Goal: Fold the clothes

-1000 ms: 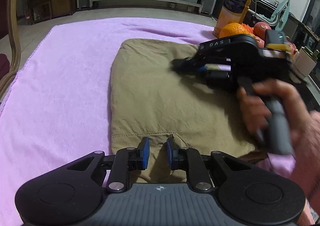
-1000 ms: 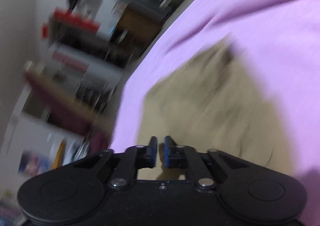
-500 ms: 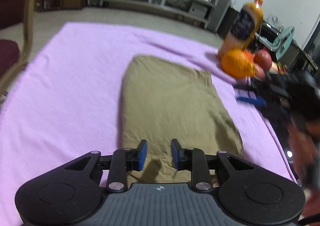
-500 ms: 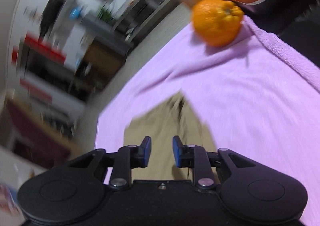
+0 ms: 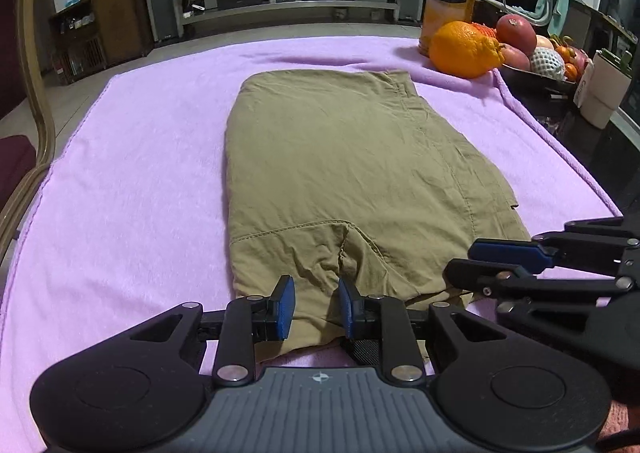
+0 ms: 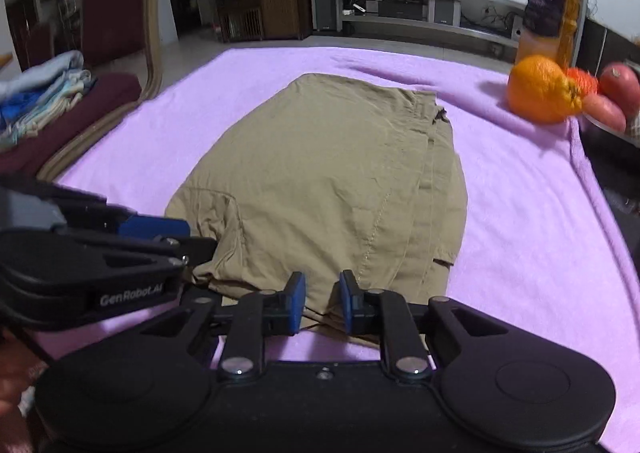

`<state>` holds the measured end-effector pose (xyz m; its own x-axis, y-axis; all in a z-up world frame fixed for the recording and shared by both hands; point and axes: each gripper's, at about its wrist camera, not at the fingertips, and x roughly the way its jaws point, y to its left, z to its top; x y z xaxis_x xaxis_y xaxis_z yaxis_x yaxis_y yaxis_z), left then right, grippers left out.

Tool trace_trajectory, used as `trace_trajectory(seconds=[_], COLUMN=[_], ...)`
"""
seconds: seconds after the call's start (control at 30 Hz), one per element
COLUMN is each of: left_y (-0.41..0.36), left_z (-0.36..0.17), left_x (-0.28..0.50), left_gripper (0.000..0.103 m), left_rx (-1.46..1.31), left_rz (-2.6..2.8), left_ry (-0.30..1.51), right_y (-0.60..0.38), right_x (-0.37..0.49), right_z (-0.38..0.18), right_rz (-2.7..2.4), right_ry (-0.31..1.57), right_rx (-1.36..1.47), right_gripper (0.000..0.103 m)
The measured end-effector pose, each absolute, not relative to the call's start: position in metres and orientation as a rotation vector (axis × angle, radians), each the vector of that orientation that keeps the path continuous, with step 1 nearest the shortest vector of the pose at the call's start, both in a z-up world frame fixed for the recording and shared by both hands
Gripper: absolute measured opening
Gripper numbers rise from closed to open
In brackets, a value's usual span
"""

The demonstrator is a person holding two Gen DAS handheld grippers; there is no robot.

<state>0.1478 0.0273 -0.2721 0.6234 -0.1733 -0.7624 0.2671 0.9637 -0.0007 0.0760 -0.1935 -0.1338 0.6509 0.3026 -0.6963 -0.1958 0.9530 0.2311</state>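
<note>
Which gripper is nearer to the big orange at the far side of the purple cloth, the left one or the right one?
Right. The right gripper sits at the garment's near edge on the orange's side; the left gripper sits beside it, on the side away from the orange.

Khaki garment (image 5: 344, 165): tan woven cloth, folded into a long rounded slab, lying flat lengthwise on the purple blanket (image 5: 132, 157). Visible seams and stitching; near end wrinkled, layered edges showing.
</note>
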Motion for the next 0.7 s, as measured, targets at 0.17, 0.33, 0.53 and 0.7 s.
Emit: trace_trajectory(seconds=[0.17,0.33,0.53,0.7], left_y=[0.036,0.039,0.050,0.058], left_z=[-0.257,-0.236,-0.233,-0.229], left_x=[0.145,0.141,0.149,0.156], left_gripper=[0.027,0.035,0.040,0.045], left_rx=[0.079,0.046,-0.019,-0.059], left_rz=[-0.235,-0.237,-0.224,-0.220], left_ry=[0.894,0.870,0.893,0.901], right_y=[-0.213,-0.229,-0.236,-0.242], right_x=[0.072,0.069,0.074,0.077], right_z=[-0.131,-0.126,-0.118,-0.115], right_rz=[0.253,0.214,0.213,0.211], right_ry=[0.874,0.908,0.911,0.889], right_rx=[0.277,0.394,0.491,0.531], right_gripper=[0.024,0.035,0.050,0.055])
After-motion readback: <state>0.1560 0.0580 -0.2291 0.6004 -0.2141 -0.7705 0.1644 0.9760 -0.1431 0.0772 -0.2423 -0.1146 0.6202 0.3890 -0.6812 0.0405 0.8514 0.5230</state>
